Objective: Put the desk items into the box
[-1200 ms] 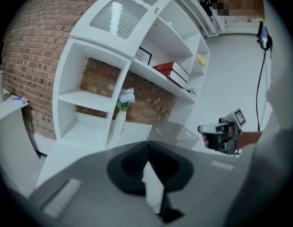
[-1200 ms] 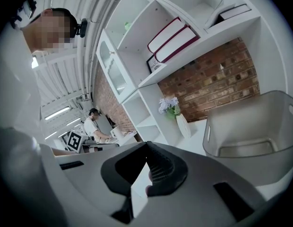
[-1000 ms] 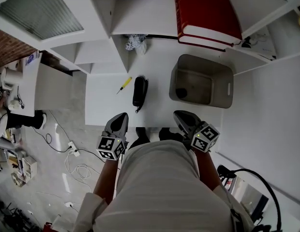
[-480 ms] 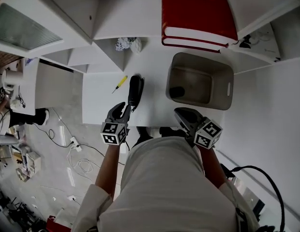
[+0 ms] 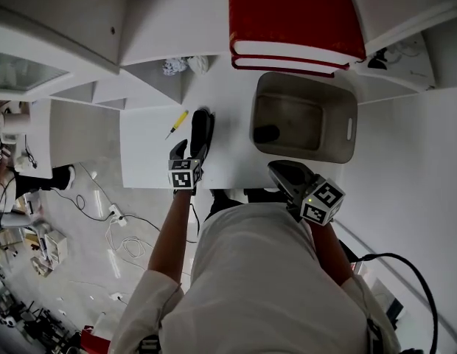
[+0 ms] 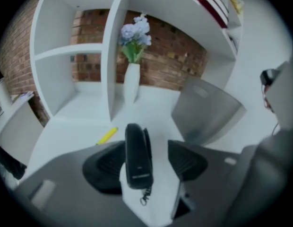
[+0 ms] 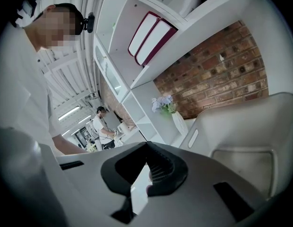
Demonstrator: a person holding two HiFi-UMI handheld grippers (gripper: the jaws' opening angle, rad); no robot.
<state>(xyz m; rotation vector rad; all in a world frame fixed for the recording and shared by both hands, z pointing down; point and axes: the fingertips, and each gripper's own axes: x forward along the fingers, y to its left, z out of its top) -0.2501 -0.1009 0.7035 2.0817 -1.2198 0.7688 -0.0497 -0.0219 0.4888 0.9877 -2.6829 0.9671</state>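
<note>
left gripper [image 6: 145,149] jaws opening wide, black phone handset [image 6: 137,156] between them, right gripper [image 7: 147,144] jaws together, empty, white table [image 5: 149,147], grey box [image 5: 349,131], white shelves [image 6: 80,51], brick wall [image 6: 171,60]

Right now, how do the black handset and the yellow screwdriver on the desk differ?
The black handset is long, thick and dark; the yellow screwdriver is far thinner and shorter. The handset lies between the left gripper's opening jaws, with the pads not pressing on it; the screwdriver lies to its left, outside the jaws, untouched. Both rest on the white desk, outside the box.
</note>
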